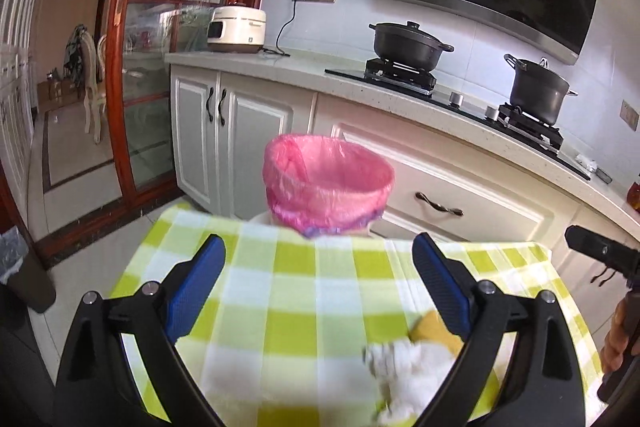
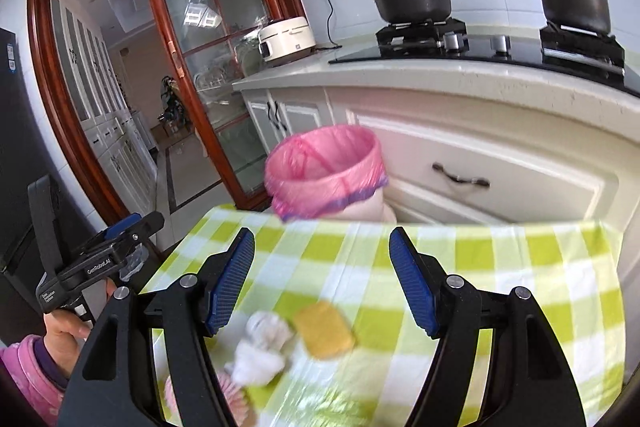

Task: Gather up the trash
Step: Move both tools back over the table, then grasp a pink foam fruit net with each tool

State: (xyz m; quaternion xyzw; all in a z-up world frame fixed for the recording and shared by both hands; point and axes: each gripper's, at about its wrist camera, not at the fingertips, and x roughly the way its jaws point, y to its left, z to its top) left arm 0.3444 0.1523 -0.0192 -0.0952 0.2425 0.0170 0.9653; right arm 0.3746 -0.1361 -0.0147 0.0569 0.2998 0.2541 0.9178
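Note:
A bin lined with a pink bag (image 1: 328, 183) (image 2: 326, 171) stands on the floor just beyond the far edge of a table with a green-and-white checked cloth (image 1: 288, 299) (image 2: 500, 267). On the cloth lie crumpled white tissue (image 1: 404, 375) (image 2: 262, 347) and a yellow sponge (image 1: 430, 331) (image 2: 324, 329). A pink ribbed item (image 2: 236, 397) lies at the near edge. My left gripper (image 1: 318, 255) is open and empty above the cloth, the tissue near its right finger. My right gripper (image 2: 322, 247) is open and empty above the tissue and sponge.
White kitchen cabinets with a drawer (image 1: 440, 205) stand behind the bin. The counter holds a hob with two dark pots (image 1: 410, 41) (image 1: 540, 91) and a white cooker (image 1: 236, 29). A wood-framed glass door (image 1: 132, 87) is on the left. A dark bin (image 1: 24, 267) stands at far left.

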